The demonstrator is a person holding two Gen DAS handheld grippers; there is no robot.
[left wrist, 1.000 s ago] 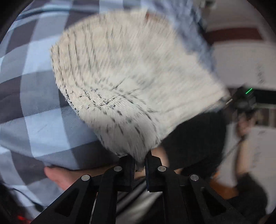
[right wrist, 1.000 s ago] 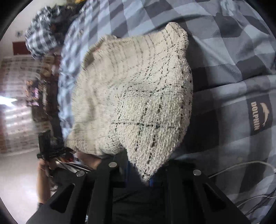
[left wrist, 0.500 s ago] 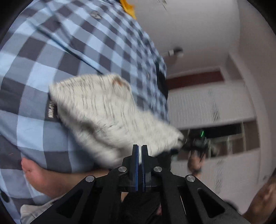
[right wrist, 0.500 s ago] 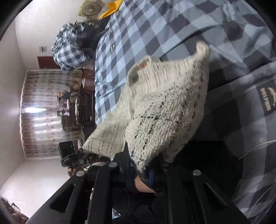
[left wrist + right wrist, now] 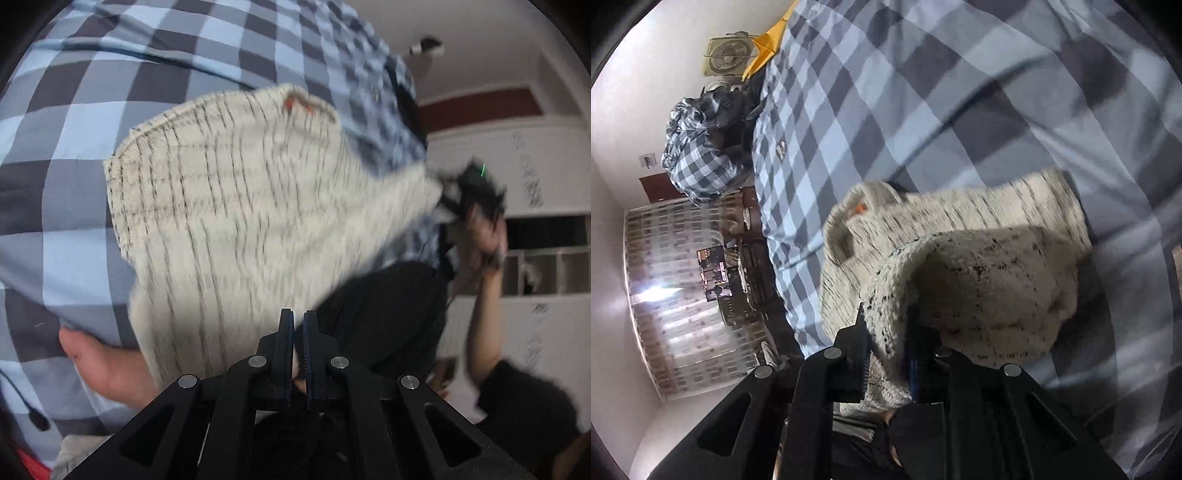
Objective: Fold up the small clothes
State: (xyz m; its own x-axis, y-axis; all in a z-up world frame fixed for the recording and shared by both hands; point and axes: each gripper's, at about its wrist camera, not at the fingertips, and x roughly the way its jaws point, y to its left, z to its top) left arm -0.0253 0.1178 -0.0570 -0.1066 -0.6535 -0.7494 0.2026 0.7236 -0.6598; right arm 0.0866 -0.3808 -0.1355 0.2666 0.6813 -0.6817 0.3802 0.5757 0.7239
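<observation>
A cream knit garment with thin black check lines lies partly on the blue-and-grey checked bedsheet, blurred by motion. My left gripper is at its near edge with the jaws shut. Whether any knit is caught between them I cannot tell. In the right wrist view the same garment is doubled over, and my right gripper is shut on a thick fold of it. That right gripper also shows blurred at the garment's far right corner, in a person's hand.
A bare foot rests on the sheet left of my left gripper, and a black-clad leg lies to its right. A heap of checked bedding sits at the far end of the bed. Curtains hang beyond the bed's edge.
My left gripper let go of the garment's corner and shut, pulled away, then came back close. My right gripper kept its hold and swung its edge over the garment, doubling it.
</observation>
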